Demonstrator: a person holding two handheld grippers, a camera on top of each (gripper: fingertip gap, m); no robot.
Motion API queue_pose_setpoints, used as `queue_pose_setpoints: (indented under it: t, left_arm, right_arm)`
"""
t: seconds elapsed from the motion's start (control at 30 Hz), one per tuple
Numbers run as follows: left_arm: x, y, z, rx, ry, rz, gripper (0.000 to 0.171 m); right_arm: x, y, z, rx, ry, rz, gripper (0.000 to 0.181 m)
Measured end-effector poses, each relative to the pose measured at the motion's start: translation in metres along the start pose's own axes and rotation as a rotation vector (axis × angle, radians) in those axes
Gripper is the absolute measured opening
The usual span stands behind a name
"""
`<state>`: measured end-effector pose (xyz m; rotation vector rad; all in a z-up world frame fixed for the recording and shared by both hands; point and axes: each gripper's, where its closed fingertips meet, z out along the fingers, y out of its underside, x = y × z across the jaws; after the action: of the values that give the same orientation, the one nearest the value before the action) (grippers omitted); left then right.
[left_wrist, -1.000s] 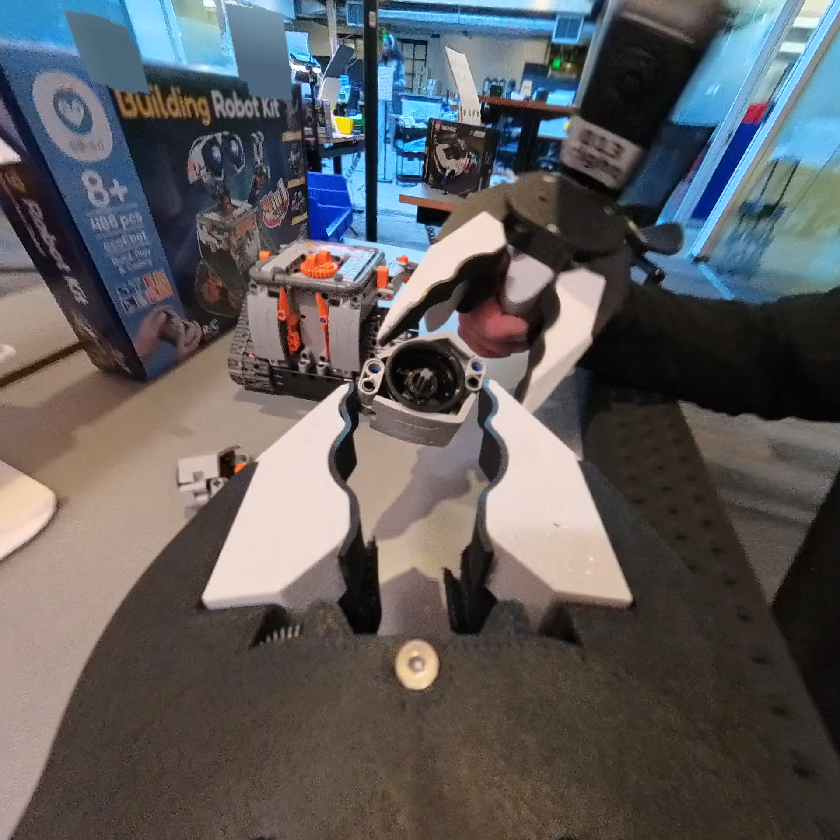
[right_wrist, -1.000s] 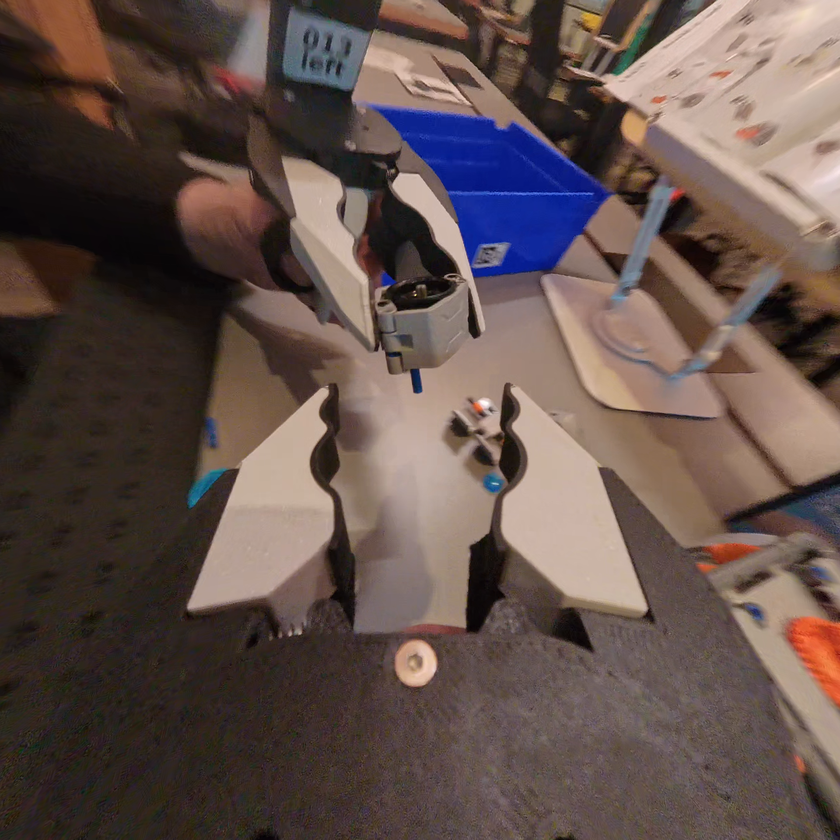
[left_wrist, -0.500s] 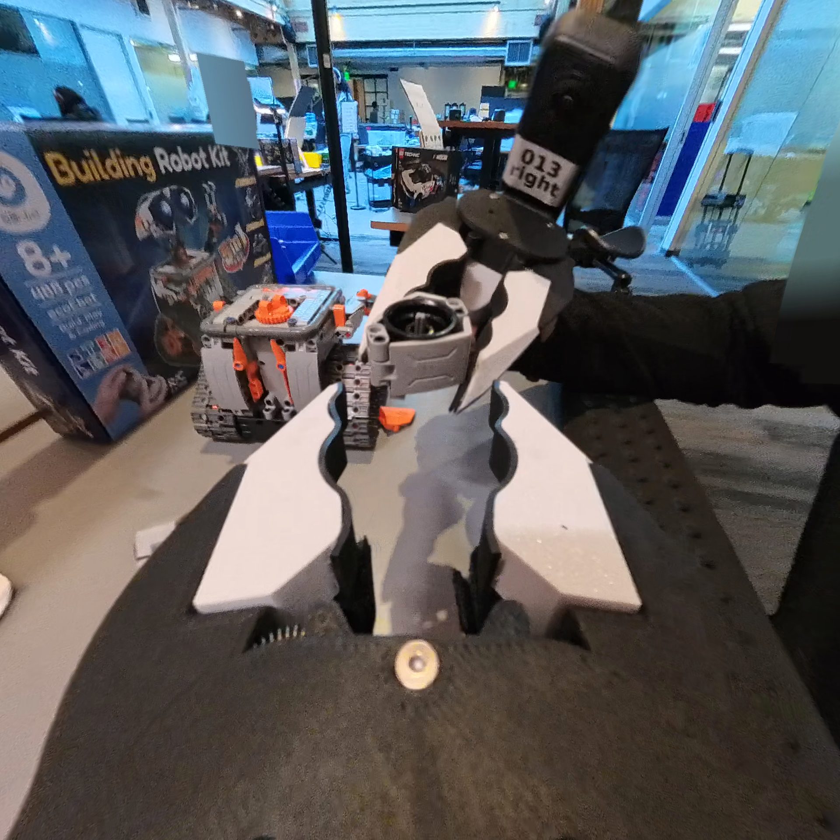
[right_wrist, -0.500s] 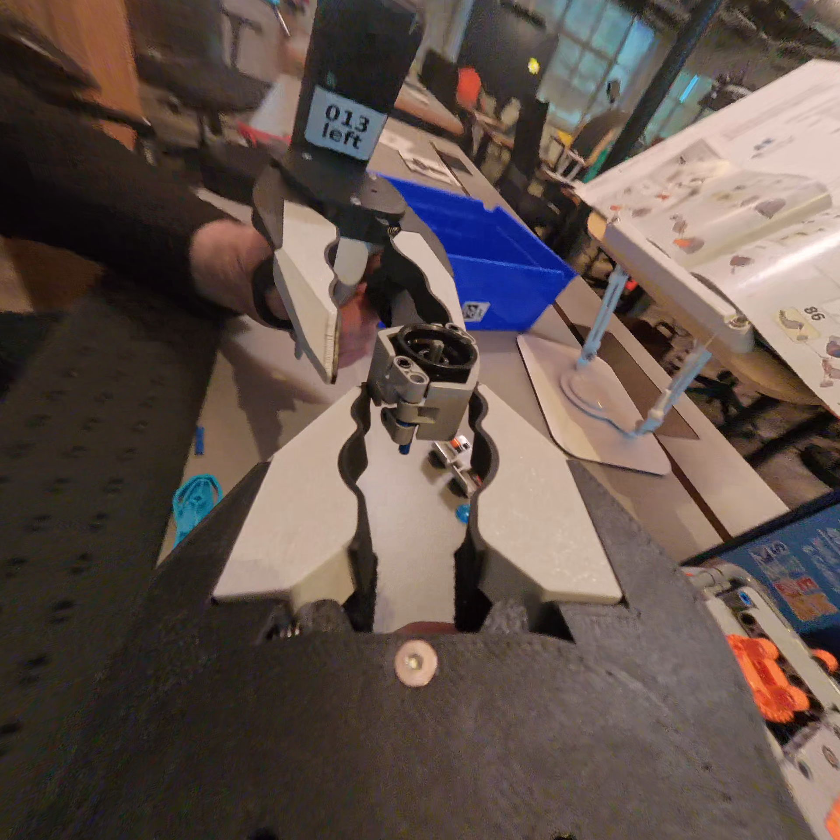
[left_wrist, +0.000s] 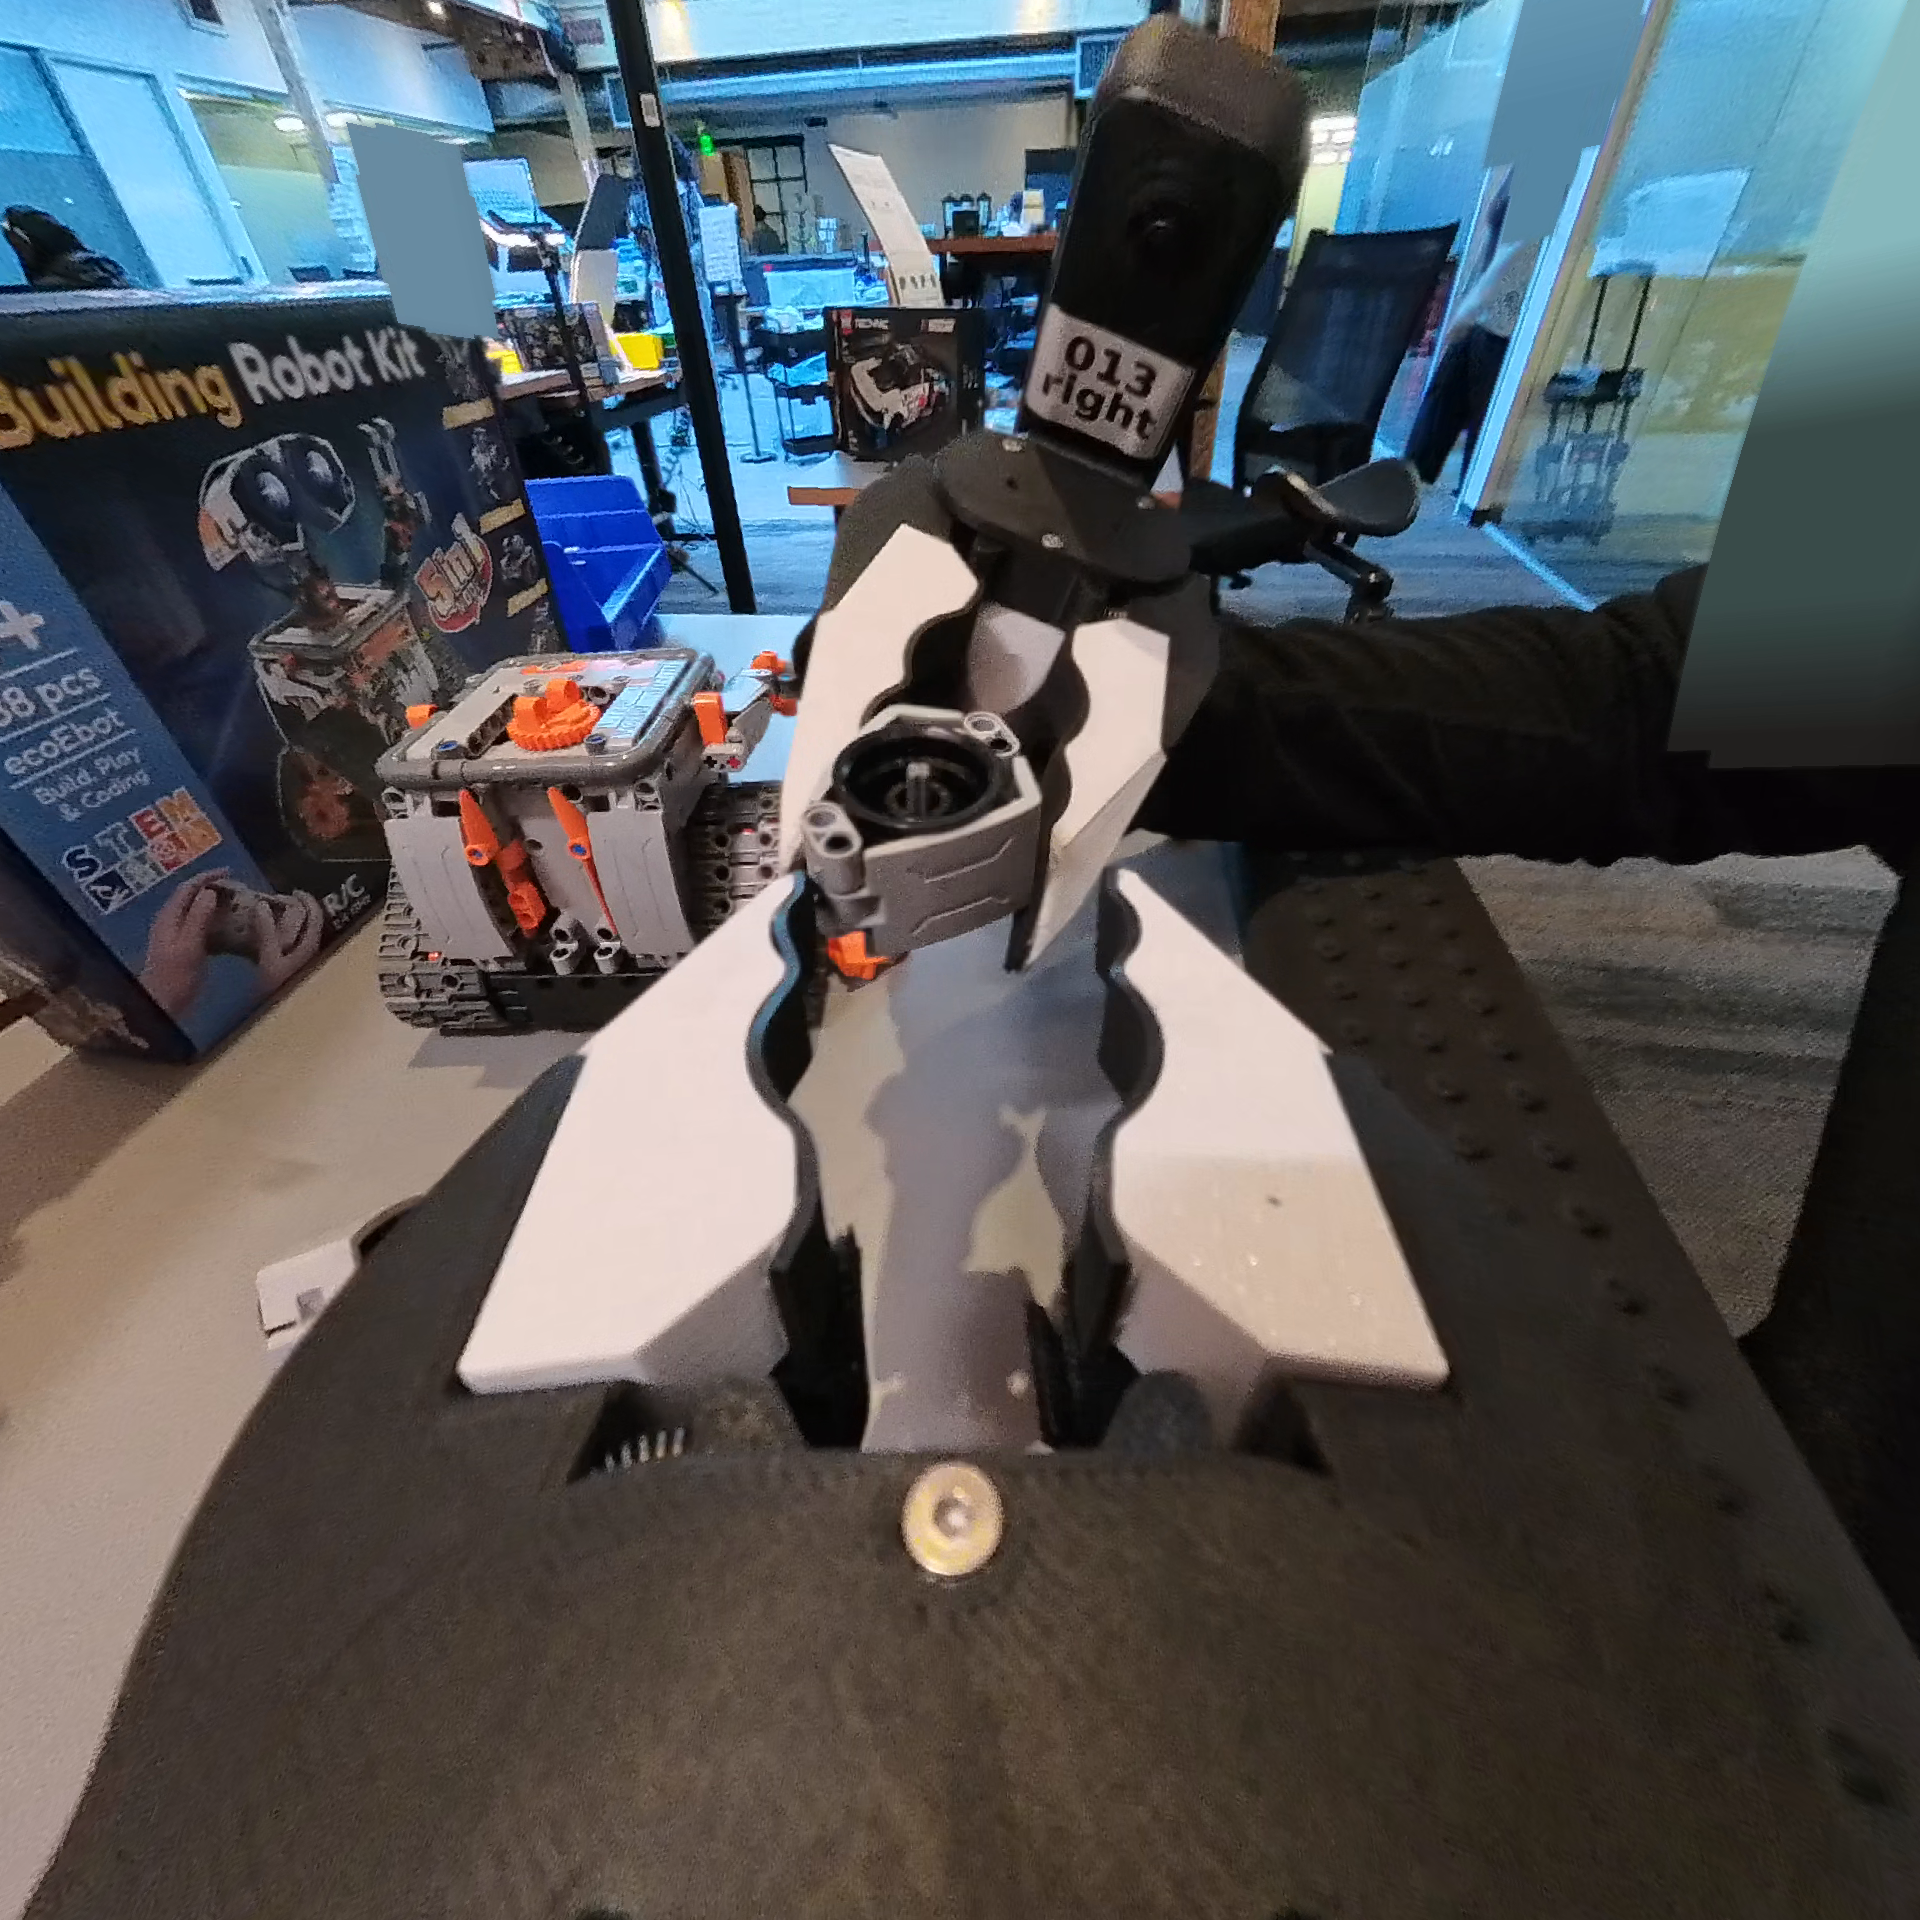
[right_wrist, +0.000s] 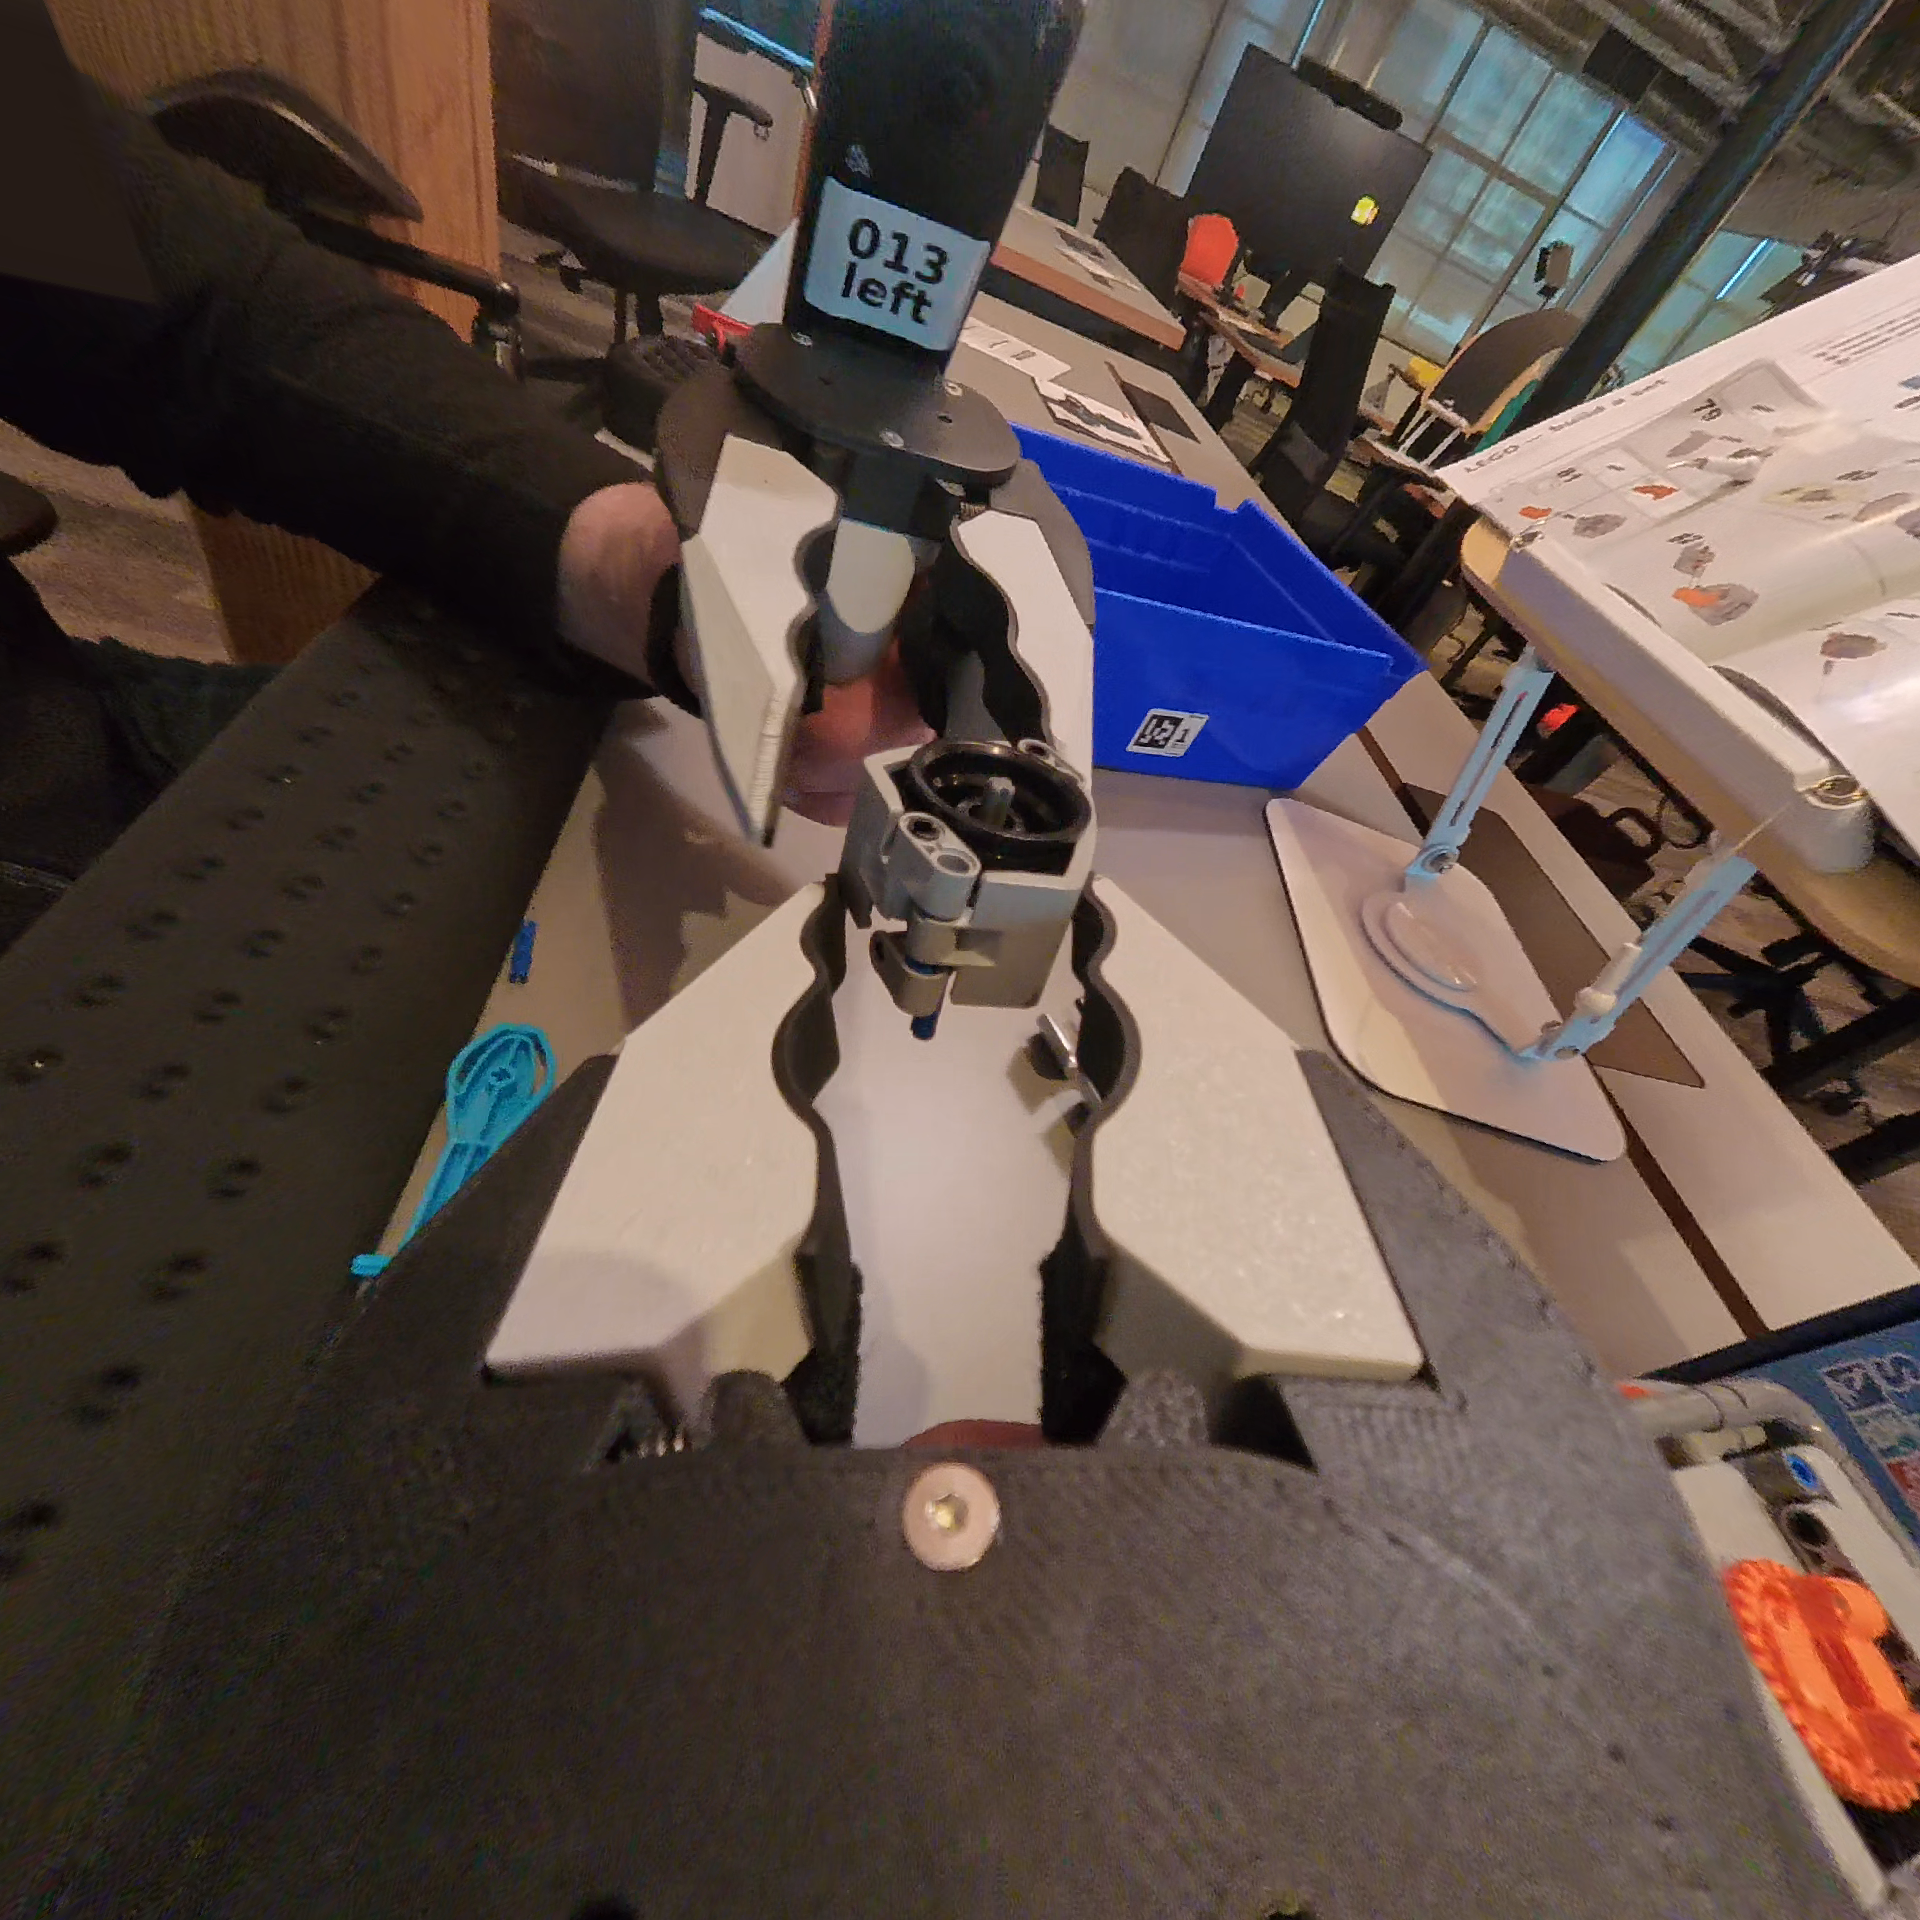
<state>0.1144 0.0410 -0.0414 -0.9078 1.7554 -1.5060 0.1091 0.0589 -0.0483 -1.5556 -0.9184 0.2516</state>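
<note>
Motor block (right_wrist: 977, 862), grey with a black round socket and a thin shaft facing up, sits clamped between the two fingertips of the right gripper (right_wrist: 961, 894), held in the air above the grey table (right_wrist: 1558, 1226); a short blue pin pokes out under the block's hinged grey side piece. The left gripper (left_wrist: 956, 904) faces it from the opposite side with its white fingers spread wide and nothing between them. Its tips flank the block closely, and whether one of them touches a corner cannot be told. A hand (right_wrist: 623, 582) in a black sleeve grips the left gripper's handle. In the left wrist view a tracked robot model (left_wrist: 561, 831) in grey with orange parts stands on the table just behind the block, with a dark blue kit box (left_wrist: 208, 623) upright beside it. In the right wrist view a blue bin (right_wrist: 1195, 623) sits beyond the grippers, an open instruction booklet (right_wrist: 1714, 520) rests on a white stand (right_wrist: 1455, 997) to the right, a small grey piece (right_wrist: 1055, 1039) lies under the block, and a turquoise plastic tool (right_wrist: 488, 1091) lies at the edge of a black perforated board (right_wrist: 208, 935).
</note>
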Motion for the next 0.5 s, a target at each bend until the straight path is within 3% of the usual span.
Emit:
queue_pose_setpoints:
  t: [0.5]
  left_arm:
    - [-0.006, 0.008, -0.001, -0.069, -0.111, 0.213, 0.049]
  right_arm:
    - [0.007, 0.016, 0.003, -0.201, 0.175, -0.360, 0.041]
